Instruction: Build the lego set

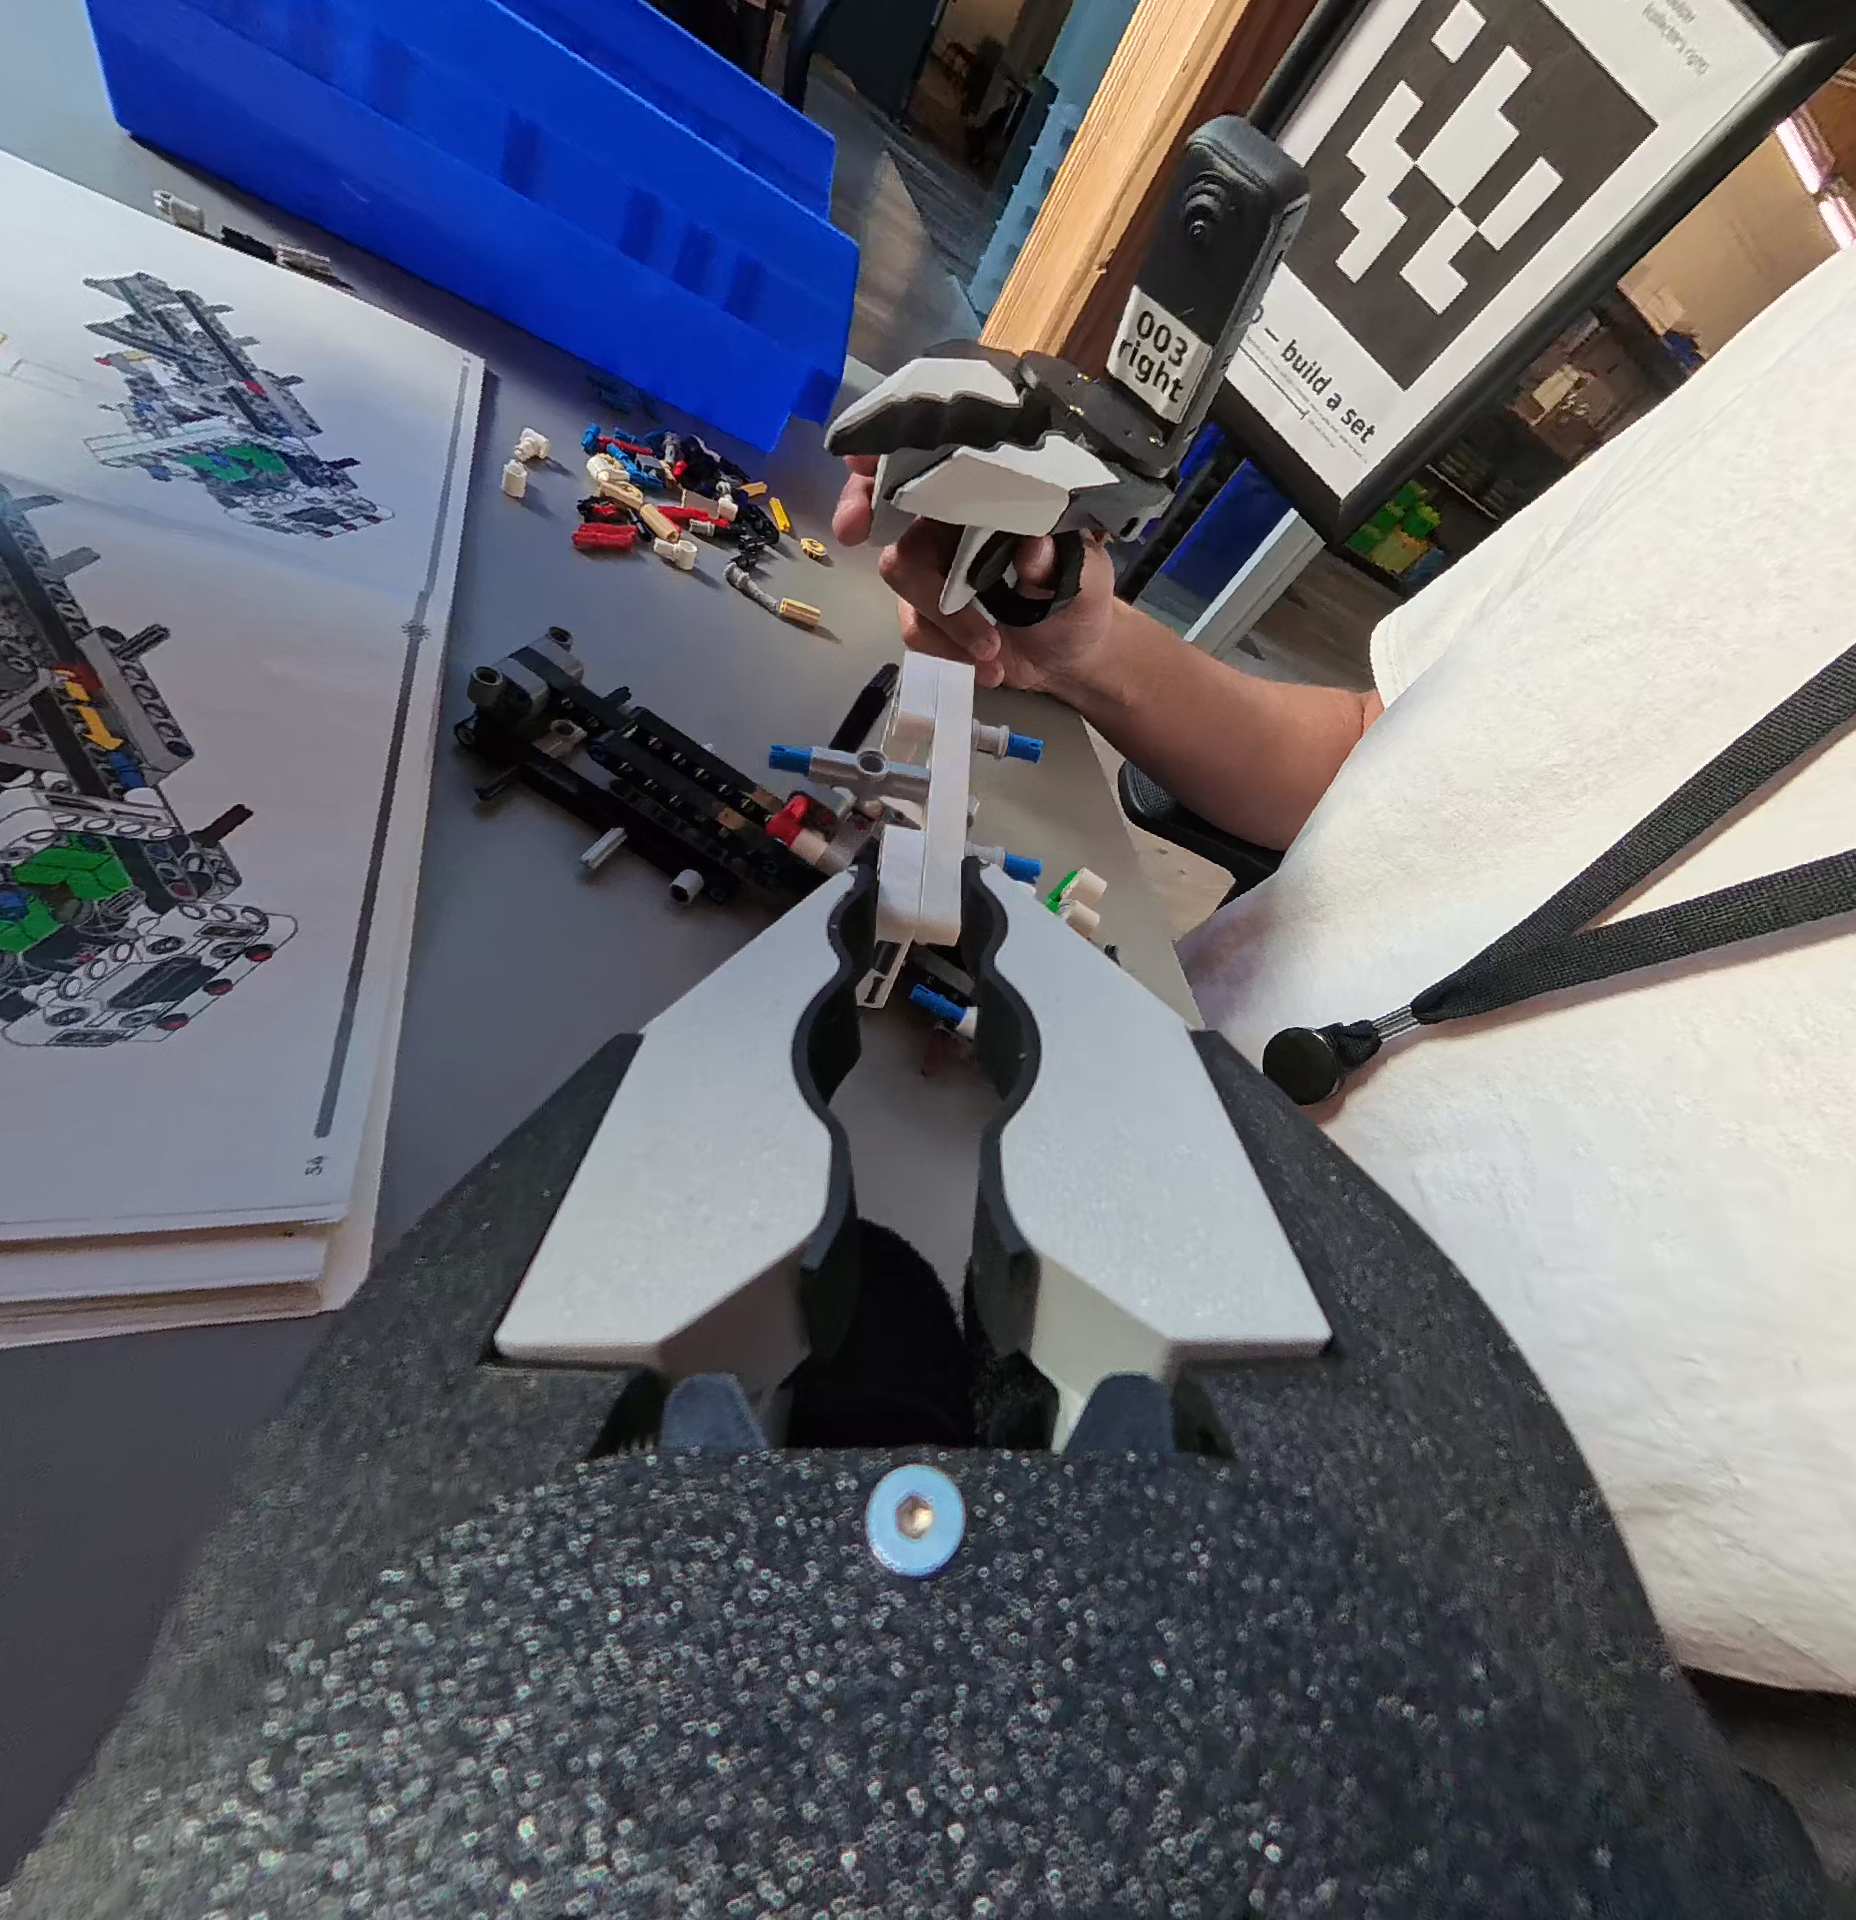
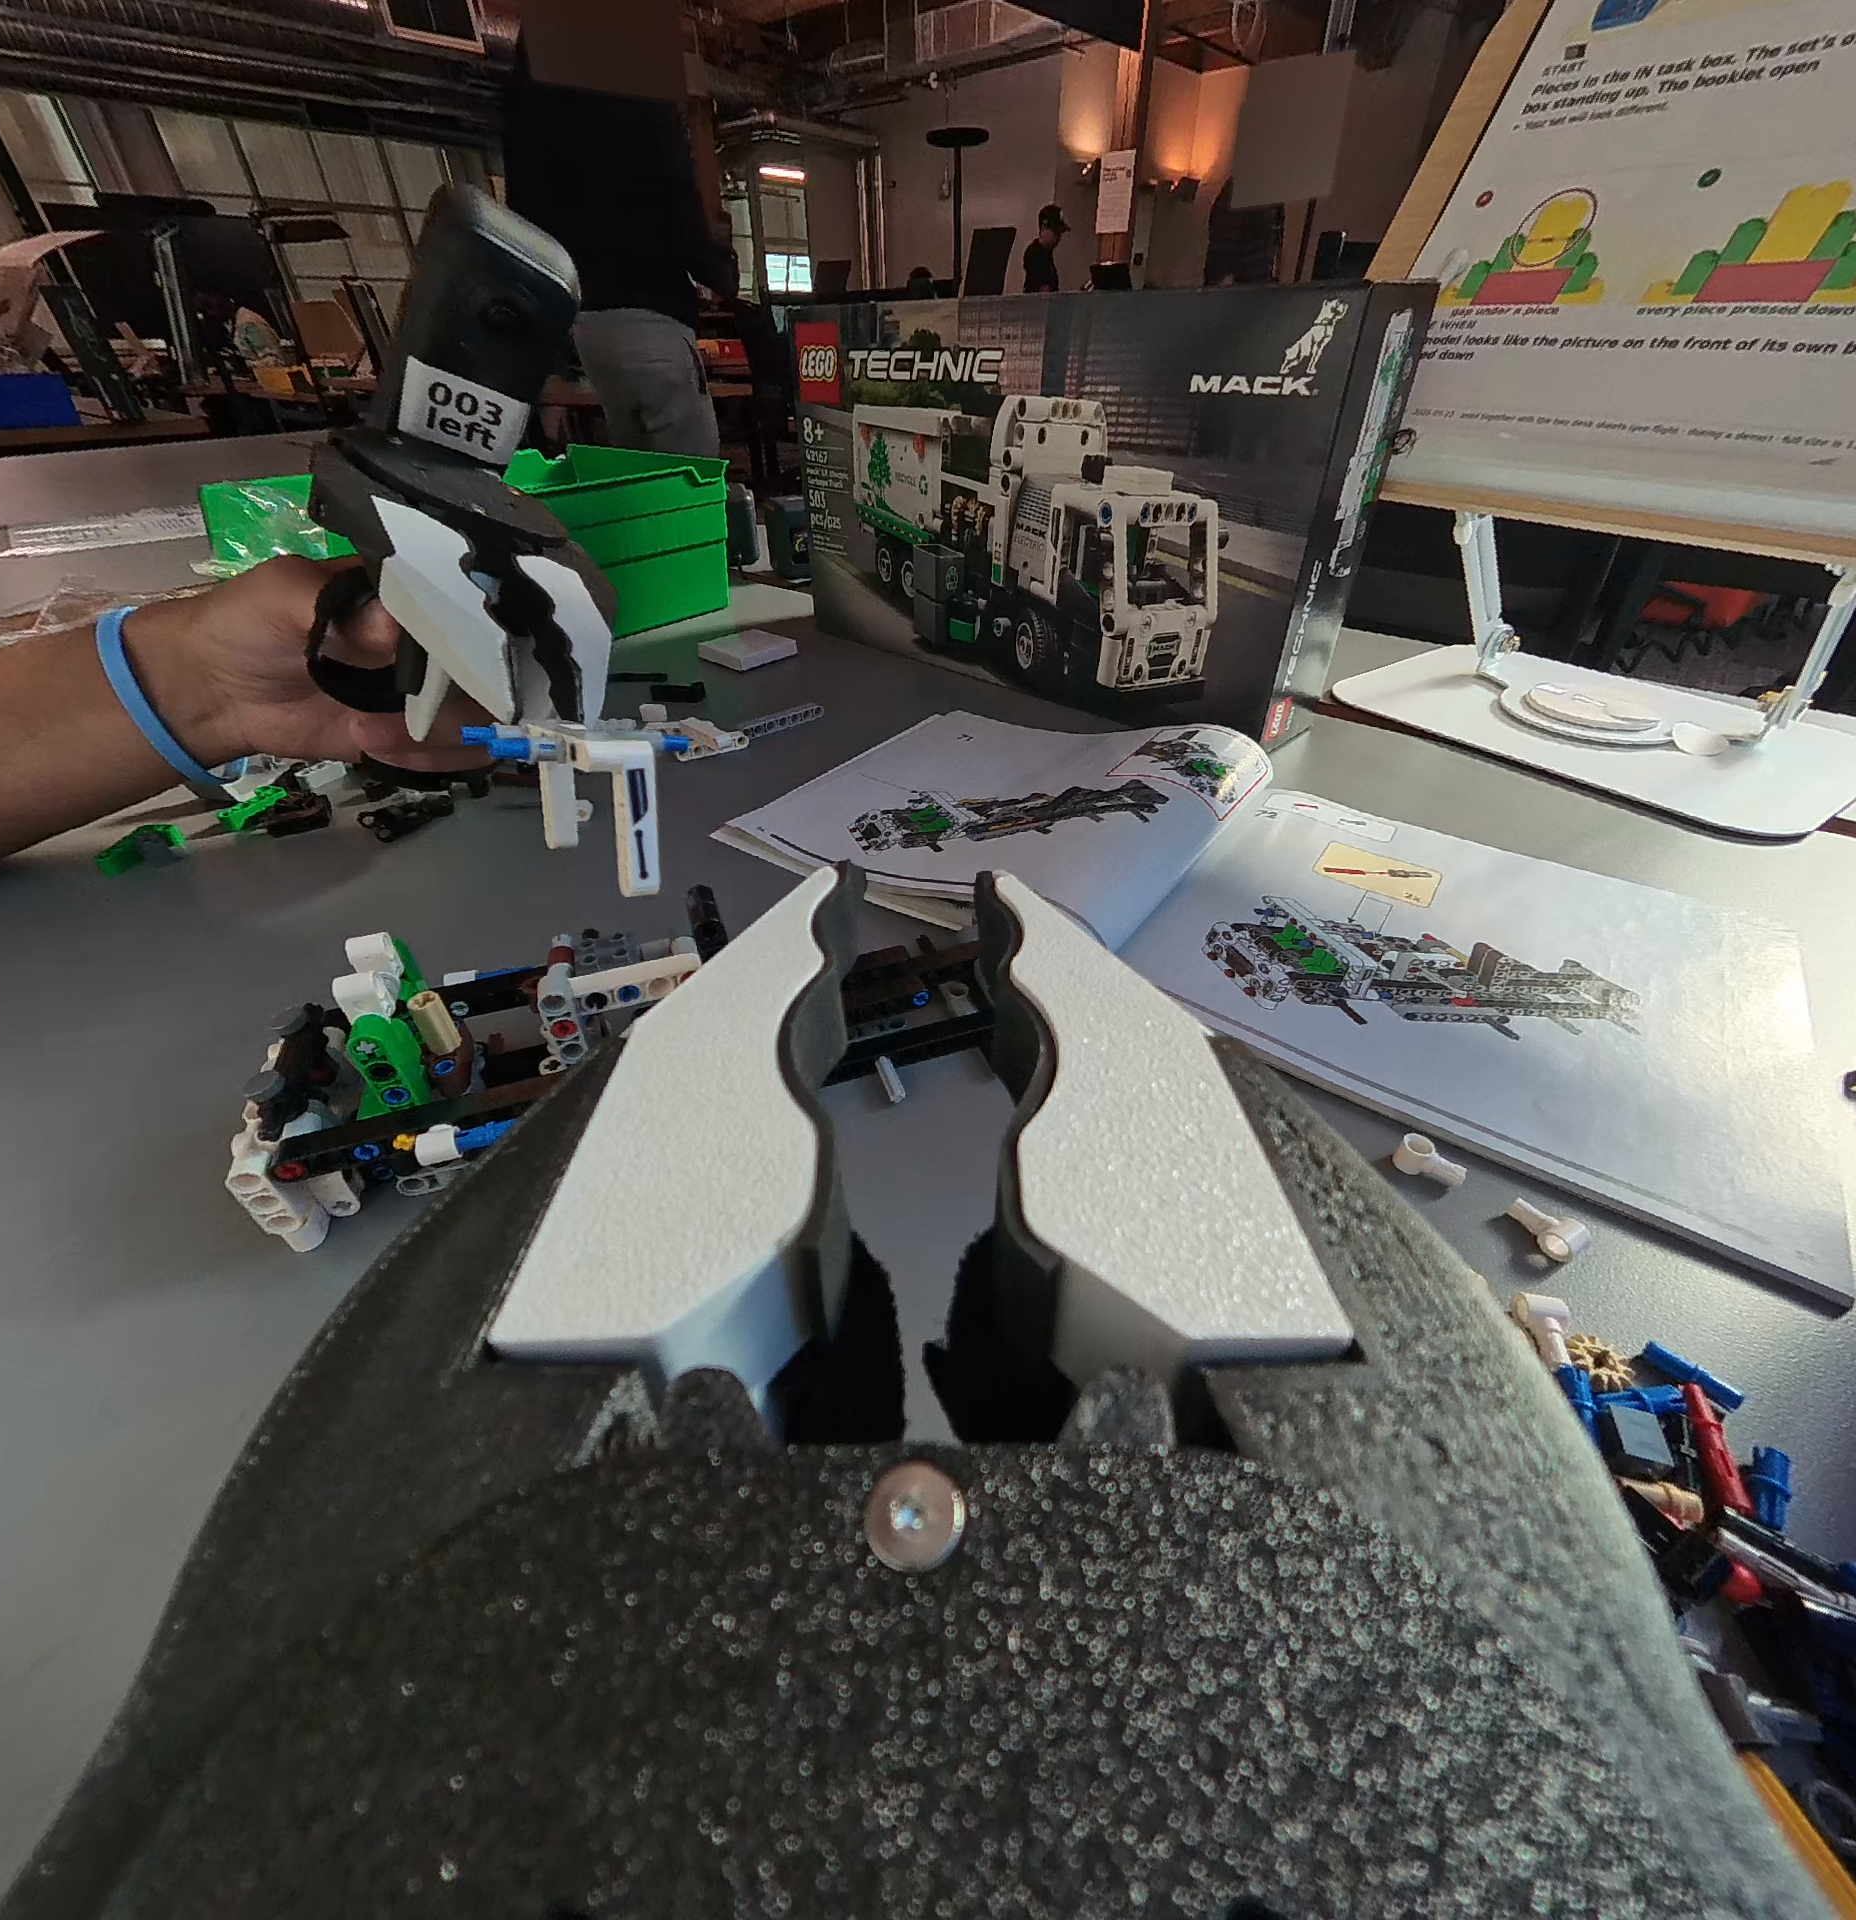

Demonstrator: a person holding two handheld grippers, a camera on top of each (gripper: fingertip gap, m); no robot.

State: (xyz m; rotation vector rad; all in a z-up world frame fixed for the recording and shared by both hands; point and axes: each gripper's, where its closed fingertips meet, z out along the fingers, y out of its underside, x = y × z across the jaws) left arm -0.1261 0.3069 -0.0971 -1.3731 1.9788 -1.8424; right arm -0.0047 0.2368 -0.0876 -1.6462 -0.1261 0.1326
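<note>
The left gripper (image 1: 919,894) is clamped on a white sub-assembly (image 1: 929,800) with blue pins, held above the truck chassis (image 2: 467,1049) near the bench's front edge. The right gripper (image 2: 908,883) hovers with fingers apart, holding nothing. Lining the pins up squarely over the chassis holes before pressing should seat it cleanly.

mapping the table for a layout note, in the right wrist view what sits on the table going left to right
Green loose piece → partly built chassis → open instruction booklet → two white connector pieces → pile of blue, red and black pieces.

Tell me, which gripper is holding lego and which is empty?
The left gripper holds a white lego piece with blue pins. The right gripper holds nothing, open above the table.
</note>
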